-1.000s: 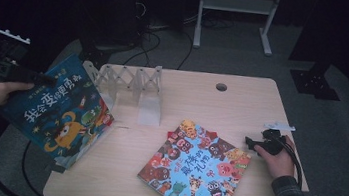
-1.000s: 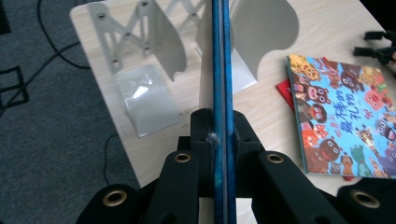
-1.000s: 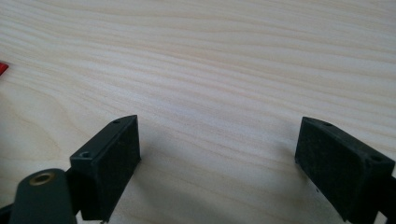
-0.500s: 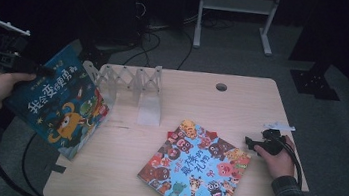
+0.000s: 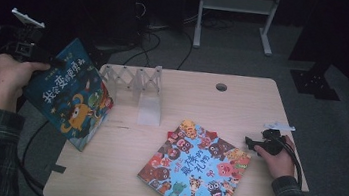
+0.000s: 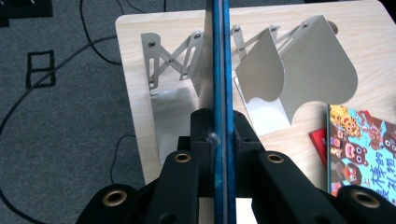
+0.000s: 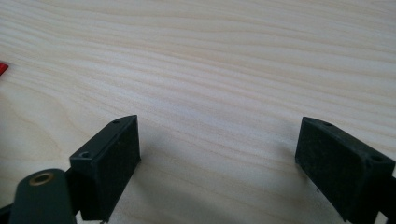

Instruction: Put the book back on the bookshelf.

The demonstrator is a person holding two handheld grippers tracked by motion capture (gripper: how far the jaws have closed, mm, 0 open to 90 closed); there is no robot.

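Observation:
My left gripper (image 5: 55, 63) is shut on a dark blue picture book (image 5: 72, 93), which it holds tilted in the air off the table's left edge. In the left gripper view the book (image 6: 219, 56) is seen edge-on, clamped between the jaws of the left gripper (image 6: 219, 128). Ahead of it stands a white folding book rack (image 6: 280, 70), also seen on the table (image 5: 136, 86). A second, light blue picture book (image 5: 196, 168) lies flat at the table's front. My right gripper (image 5: 250, 141) rests on the wooden table (image 7: 210, 70) at the right; the right gripper (image 7: 217, 140) is open with nothing between its jaws.
A round cable hole (image 5: 221, 87) sits near the table's far edge. Black cables (image 5: 154, 40) run over the grey carpet behind the table, by a white frame stand (image 5: 236, 7). A red corner (image 6: 320, 140) peeks from under the flat book.
The left hand has carried the blue book up and away from the table, toward the left, and tilted it more upright. The right hand stays still.

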